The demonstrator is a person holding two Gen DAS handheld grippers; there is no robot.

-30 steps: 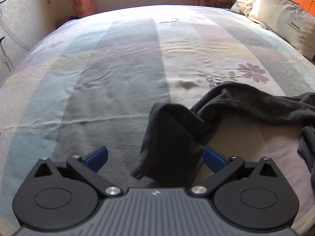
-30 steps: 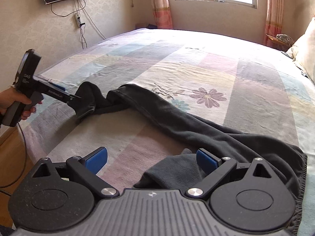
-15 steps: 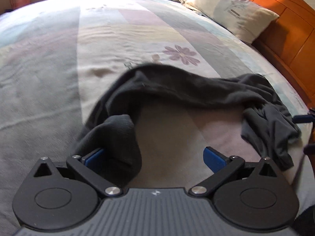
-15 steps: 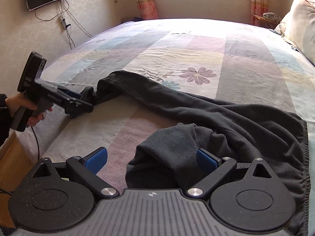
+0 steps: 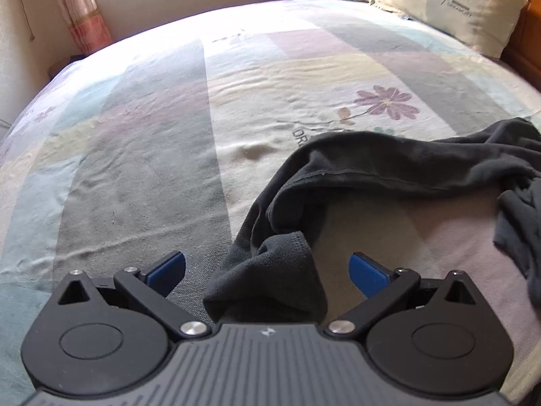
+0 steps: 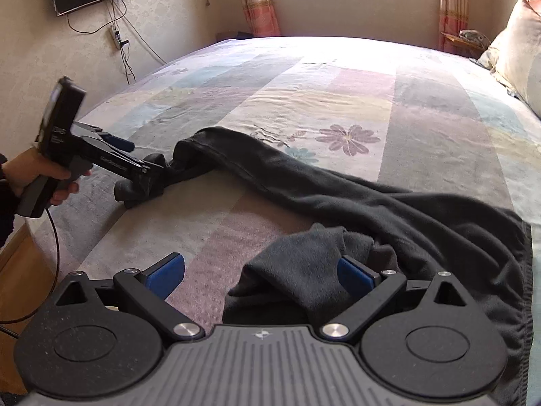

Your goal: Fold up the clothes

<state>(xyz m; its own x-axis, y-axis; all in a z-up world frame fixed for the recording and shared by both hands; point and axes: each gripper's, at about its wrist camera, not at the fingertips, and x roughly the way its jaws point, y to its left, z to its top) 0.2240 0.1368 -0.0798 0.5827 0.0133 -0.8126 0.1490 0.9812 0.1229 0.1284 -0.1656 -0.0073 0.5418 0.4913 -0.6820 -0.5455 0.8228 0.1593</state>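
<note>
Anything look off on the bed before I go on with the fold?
Nothing damaged or spilled. The dark trousers are not flat: one leg runs long toward the left gripper, the other is bunched by the right gripper. Both grippers look open, with cloth between the fingers. The bedsheet is slightly wrinkled.

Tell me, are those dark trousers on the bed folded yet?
Not yet. The trousers lie stretched in a loose, rumpled arc across the bed, each leg end bunched between a gripper's open fingers.

Both hand-held grippers low, jaws spread.
My left hand-held gripper (image 5: 267, 267) and right hand-held gripper (image 6: 260, 269) gape wide; my hand (image 6: 40, 177) grips the left handle.
</note>
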